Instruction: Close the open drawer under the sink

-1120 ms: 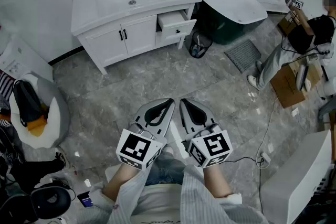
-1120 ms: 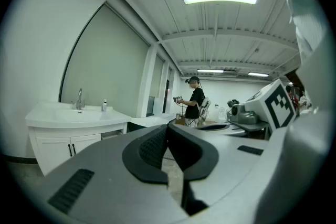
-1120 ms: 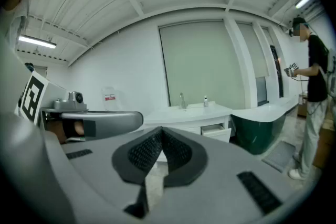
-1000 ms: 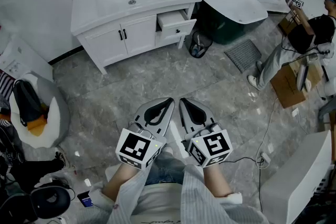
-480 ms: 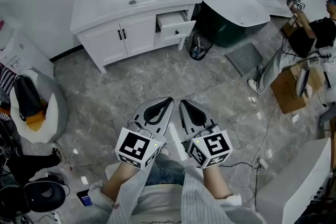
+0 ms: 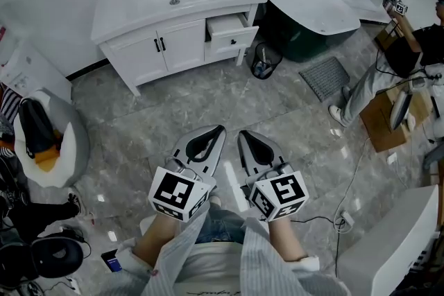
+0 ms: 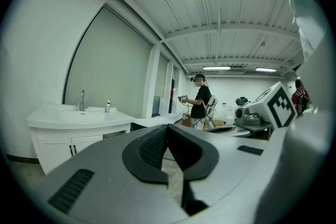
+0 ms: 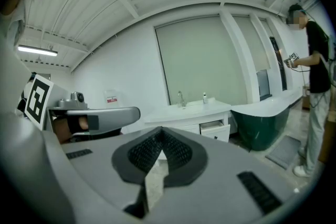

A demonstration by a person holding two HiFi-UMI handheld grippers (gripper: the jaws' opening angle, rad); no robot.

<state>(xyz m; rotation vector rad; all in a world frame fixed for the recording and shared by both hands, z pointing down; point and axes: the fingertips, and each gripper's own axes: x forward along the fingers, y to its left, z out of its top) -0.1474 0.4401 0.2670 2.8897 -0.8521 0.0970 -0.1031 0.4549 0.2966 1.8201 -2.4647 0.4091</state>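
A white sink cabinet point(image 6: 159, 45) stands against the far wall, with a tap and a small bottle on top. Its upper right drawer point(image 6: 232, 32) is pulled out; the two doors to its left are closed. In the head view my left gripper point(image 6: 218, 128) and right gripper point(image 6: 243, 134) hang side by side over the grey marble floor, far short of the cabinet. Both are shut with nothing in them. The right gripper view shows the open drawer point(image 8: 214, 127) beyond my shut right gripper point(image 8: 160, 131). The left gripper view shows the cabinet point(image 7: 68, 136) at far left past my shut left gripper point(image 7: 167, 126).
A dark green bathtub point(image 6: 312, 10) with a white rim stands right of the cabinet. A black waste bin point(image 6: 262, 60) sits by the drawer, a grey mat point(image 6: 322, 74) further right. A person point(image 6: 406, 52), cardboard boxes point(image 6: 378, 114) and a floor cable point(image 6: 347, 197) are at right. A bag on a white seat point(image 6: 41, 142) is at left.
The head view has drifted slightly, so the room sits a little differently in the frame. Both grippers stay shut, side by side, in about the same place.
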